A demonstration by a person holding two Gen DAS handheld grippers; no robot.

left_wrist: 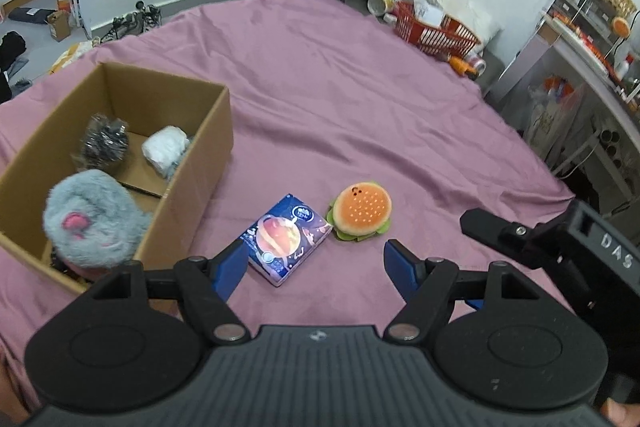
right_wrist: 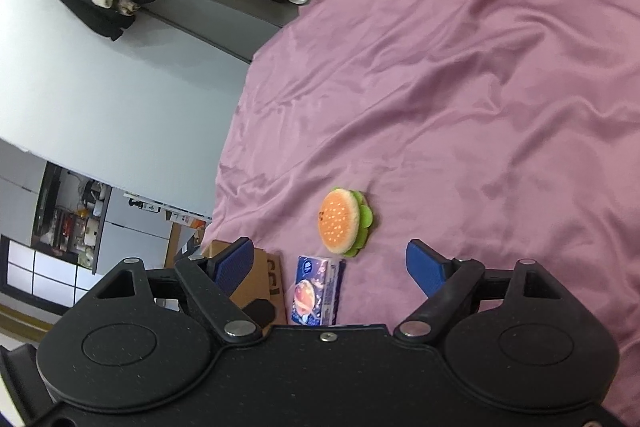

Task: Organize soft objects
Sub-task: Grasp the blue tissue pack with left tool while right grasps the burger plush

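A plush burger [left_wrist: 361, 212] [right_wrist: 345, 221] and a blue tissue pack [left_wrist: 286, 237] [right_wrist: 317, 289] lie side by side on the purple sheet [left_wrist: 340, 99]. My left gripper [left_wrist: 316, 267] stands open just short of them, the pack near its left finger, nothing between the pads. An open cardboard box [left_wrist: 188, 183] to the left holds a grey fluffy toy [left_wrist: 94, 223], a dark bundle [left_wrist: 105, 143] and a white bundle [left_wrist: 166, 149]. My right gripper [right_wrist: 332, 263] is open too, rolled sideways, with burger and pack just beyond its fingertips. Its black body [left_wrist: 560, 247] shows at the right in the left wrist view.
A red basket [left_wrist: 434, 29] with bottles and clutter sits at the sheet's far corner. A metal shelf unit [left_wrist: 580, 39] stands to the right of the bed. The box's corner [right_wrist: 256, 279] lies behind my right gripper's left finger.
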